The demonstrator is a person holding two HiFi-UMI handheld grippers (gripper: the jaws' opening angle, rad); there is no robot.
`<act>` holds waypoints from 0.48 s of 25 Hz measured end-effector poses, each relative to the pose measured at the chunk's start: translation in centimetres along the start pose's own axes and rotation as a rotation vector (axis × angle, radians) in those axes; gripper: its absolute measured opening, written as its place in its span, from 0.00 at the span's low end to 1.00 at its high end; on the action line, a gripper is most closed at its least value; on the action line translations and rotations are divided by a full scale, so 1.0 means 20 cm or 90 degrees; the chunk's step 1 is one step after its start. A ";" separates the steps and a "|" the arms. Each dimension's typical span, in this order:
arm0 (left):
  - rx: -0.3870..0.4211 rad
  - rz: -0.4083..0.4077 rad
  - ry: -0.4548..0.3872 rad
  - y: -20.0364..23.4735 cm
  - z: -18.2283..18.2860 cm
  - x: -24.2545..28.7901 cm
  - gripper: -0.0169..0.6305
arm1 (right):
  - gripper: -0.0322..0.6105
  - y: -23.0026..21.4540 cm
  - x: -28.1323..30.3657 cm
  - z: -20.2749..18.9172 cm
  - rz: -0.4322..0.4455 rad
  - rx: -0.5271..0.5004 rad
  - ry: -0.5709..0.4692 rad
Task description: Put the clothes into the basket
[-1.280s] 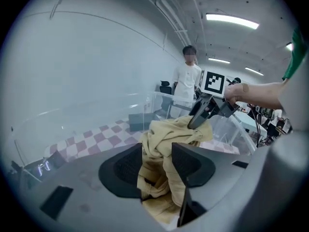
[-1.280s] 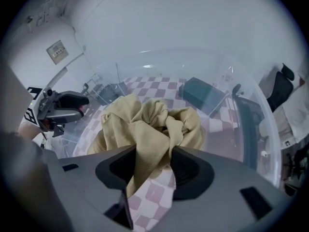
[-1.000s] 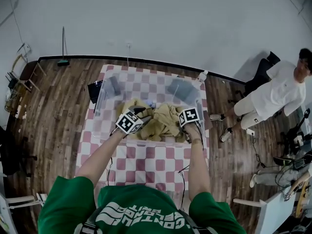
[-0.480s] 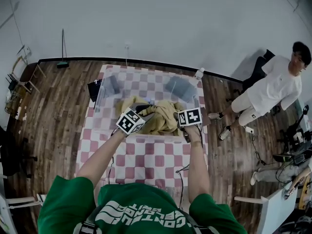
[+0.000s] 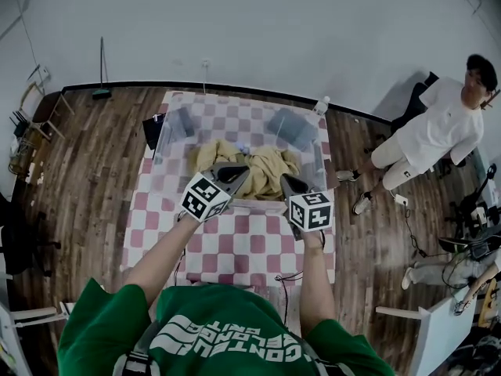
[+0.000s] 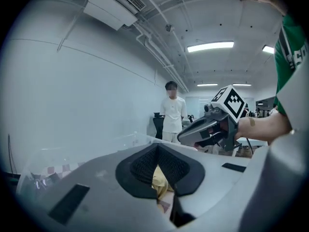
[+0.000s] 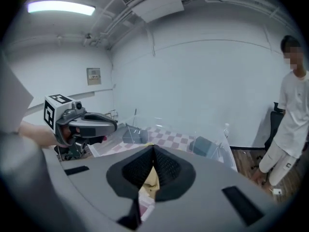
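The left claw [image 6: 158, 148] was shut, its jaws having just closed pad to pad with nothing caught between them; only a strip of yellow cloth showed through the gap below the pads. The right claw [image 7: 153, 150] was the same: jaws just closed, tips meeting, empty. Both claws hung side by side in the air above the near edge of the clear basket [image 5: 319, 163], pointing away from the person and slightly downward. The yellow clothes [image 5: 262, 171] lay bunched inside the basket, free of both claws. The basket stood on the far half of the worktop [image 5: 235, 249], which was covered in a pink-and-white checked cloth. A small bottle [image 5: 319, 105] stood by the worktop's far right corner. Beyond that, on the wooden floor [image 5: 94, 163], a bystander in white [image 5: 434, 135] stood off to the right
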State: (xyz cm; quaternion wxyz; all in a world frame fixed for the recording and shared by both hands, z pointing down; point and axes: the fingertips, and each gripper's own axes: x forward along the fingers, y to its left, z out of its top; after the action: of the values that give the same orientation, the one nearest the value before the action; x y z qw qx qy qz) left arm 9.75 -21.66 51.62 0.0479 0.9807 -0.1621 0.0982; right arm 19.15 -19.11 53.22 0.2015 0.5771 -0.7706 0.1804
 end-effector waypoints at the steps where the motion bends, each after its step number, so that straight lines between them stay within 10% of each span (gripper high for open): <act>1: -0.002 -0.004 -0.007 -0.03 0.01 -0.02 0.03 | 0.06 0.03 -0.04 0.00 0.001 -0.005 -0.016; 12: -0.033 -0.042 -0.009 -0.25 -0.15 -0.15 0.03 | 0.06 0.29 -0.17 -0.16 0.032 0.004 -0.078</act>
State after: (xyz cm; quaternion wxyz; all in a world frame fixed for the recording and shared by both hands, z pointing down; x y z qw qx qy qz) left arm 8.12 -15.63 53.61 0.0754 0.9846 -0.1328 0.0855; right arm 14.72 -13.14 53.85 0.1475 0.5684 -0.7950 0.1519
